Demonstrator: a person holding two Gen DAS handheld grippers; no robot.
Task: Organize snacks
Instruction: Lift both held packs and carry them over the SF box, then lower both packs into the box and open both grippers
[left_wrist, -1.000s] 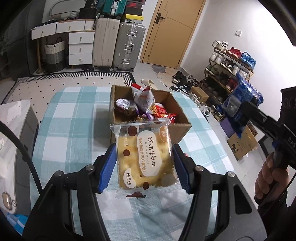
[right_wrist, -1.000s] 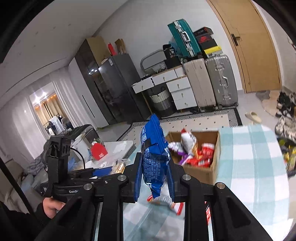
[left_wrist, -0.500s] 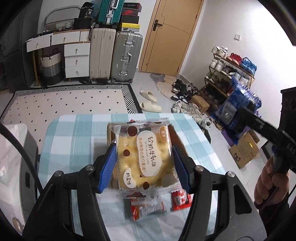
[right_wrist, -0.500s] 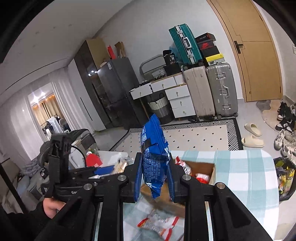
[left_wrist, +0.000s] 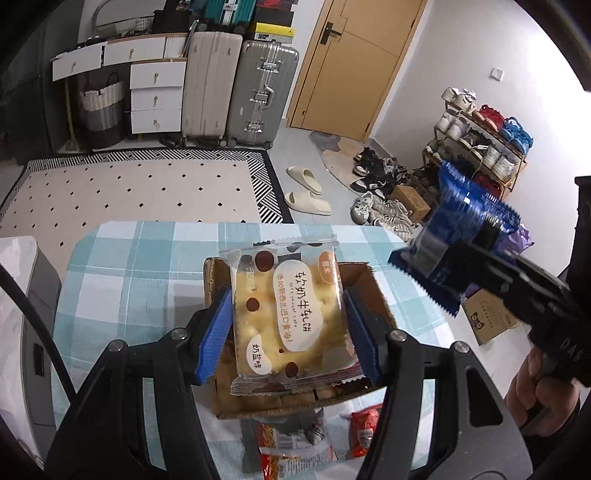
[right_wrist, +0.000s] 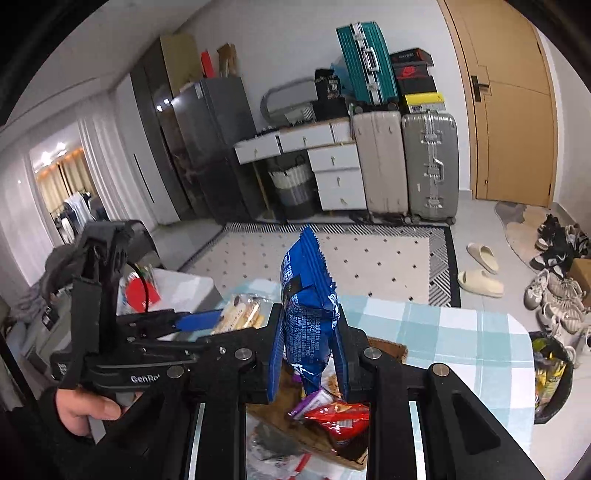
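Partway through, judging by the cardboard box (left_wrist: 364, 280) already holding a purple wrapper (right_wrist: 312, 400) and a red packet (right_wrist: 341, 415), with more red packets (left_wrist: 364, 428) lying on the checked tablecloth (left_wrist: 147, 254) just in front of the box

Left gripper (left_wrist: 288, 325) pinching a yellow nougat-cracker pack (left_wrist: 288, 314) flat above the box; right gripper (right_wrist: 308, 354) clamping a crinkled blue snack bag (right_wrist: 306, 302) upright over the box

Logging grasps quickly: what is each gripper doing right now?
Left gripper: closed on the yellow cracker packet in clear wrapping.
Right gripper: closed on the blue foil snack bag.
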